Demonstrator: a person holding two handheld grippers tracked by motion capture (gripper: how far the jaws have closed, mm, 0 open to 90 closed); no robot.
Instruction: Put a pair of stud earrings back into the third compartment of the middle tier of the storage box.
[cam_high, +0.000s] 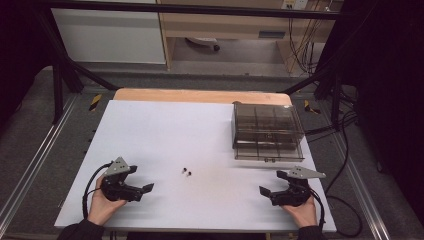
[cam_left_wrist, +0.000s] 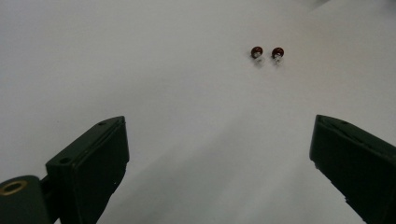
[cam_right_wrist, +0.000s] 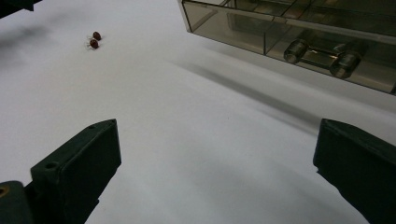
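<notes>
Two hand-held grippers wait at the bottom of the high view, one at lower left, one at lower right, over a white table (cam_high: 150, 130). Between them, just below the centre of the frame, lie two small dark red beads (cam_high: 187, 172), just beside each other and apart from everything else.

The left gripper (cam_high: 142, 189) points its jaws inward toward the middle of the frame, and its jaws stand wide apart with nothing between them. In the left gripper view the beads (cam_left_wrist: 267, 52) sit in the upper right of the frame, well ahead of the jaw tips, so the tool appears lined up for an approach rather than a grasp.

The right gripper (cam_high: 267, 192) mirrors it from the other side, jaws likewise spread wide and empty. Its own view puts the beads (cam_right_wrist: 95, 39) in the upper left corner, well off, and a smoky clear compartment box (cam_right_wrist: 299, 32) across the upper right. In the high view that box (cam_high: 267, 131) stands at the right of the frame, above the right gripper, its lid looking closed and a small latch on its near face.

The layout reads as a sorting job at its start: beads left loose in open space where either tool can reach them, the box parked near the right hand, probably so that hand can open it while the left fetches. The beads are tiny and round, so they will likely roll under a careless pinch.
</notes>
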